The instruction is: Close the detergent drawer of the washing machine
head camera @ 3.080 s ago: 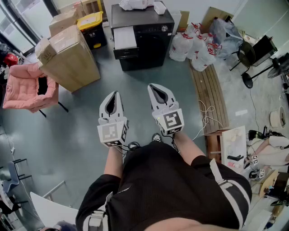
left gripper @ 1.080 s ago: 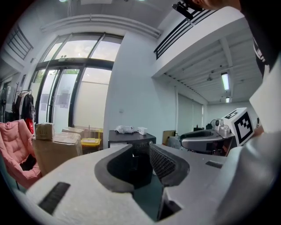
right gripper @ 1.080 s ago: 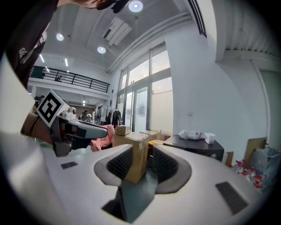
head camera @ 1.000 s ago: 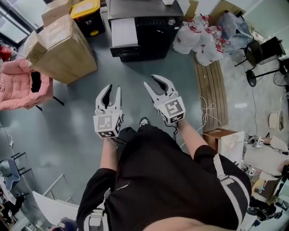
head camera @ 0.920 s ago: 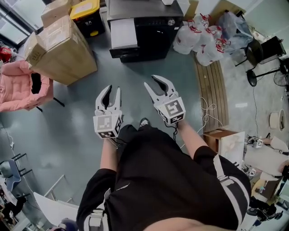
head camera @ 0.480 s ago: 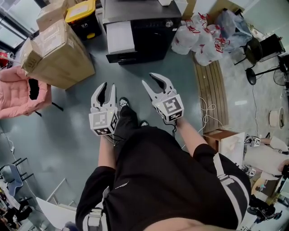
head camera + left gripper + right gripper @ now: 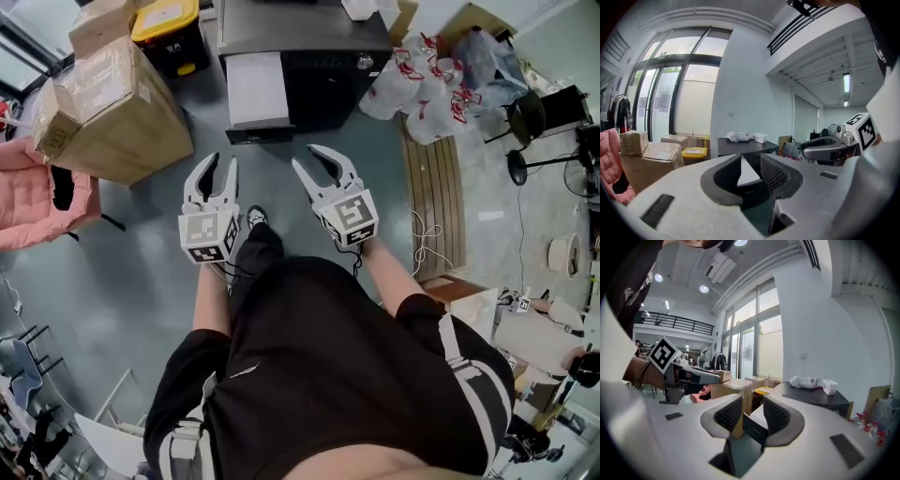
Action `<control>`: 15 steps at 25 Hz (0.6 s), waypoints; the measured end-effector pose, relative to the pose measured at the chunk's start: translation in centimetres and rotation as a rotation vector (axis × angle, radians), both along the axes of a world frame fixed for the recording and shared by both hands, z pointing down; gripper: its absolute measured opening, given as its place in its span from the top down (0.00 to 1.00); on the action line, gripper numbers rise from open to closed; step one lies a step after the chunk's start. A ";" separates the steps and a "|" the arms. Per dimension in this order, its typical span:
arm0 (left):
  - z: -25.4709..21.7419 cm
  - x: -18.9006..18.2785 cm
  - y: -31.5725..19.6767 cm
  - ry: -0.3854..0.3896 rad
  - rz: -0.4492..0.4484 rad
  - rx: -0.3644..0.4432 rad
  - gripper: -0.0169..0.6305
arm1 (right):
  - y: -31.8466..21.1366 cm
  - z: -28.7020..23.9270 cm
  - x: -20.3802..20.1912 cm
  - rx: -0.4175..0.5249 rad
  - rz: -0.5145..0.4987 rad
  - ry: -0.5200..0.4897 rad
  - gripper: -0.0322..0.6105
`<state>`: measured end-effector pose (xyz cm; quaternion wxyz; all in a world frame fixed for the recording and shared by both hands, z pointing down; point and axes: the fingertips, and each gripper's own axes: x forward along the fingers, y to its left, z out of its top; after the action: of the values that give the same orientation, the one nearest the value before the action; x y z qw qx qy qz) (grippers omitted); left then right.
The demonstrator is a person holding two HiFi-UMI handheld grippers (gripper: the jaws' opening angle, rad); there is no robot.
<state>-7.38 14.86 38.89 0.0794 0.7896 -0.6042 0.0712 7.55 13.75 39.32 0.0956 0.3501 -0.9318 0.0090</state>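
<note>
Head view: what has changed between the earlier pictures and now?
The person has walked toward the washing machine, which now sits nearer the grippers. The left gripper and right gripper were carried forward with them. The left gripper's jaws have just opened slightly further, with nothing between them. Unchanged: the detergent drawer still stands pulled out, untouched, and both grippers are open and empty.

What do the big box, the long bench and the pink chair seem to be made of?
The big box looks like brown cardboard, matte, with a tape strip. The long bench seems wooden: parallel brown slats. The pink chair looks like soft padded fabric.
</note>
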 end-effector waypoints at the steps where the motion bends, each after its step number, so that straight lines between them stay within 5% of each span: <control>1: 0.2 -0.5 -1.0 -0.001 0.005 -0.007 0.77 | -0.9 0.1 -0.5 -0.005 0.001 0.003 0.72; 15: 2.2 -8.6 -12.9 -0.028 0.136 -0.068 0.76 | -11.8 2.5 -6.2 -0.065 0.057 0.103 0.72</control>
<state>-16.00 1.92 41.07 0.0928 0.8246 -0.5475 0.1079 1.35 1.99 41.82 0.1545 0.3730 -0.9146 0.0240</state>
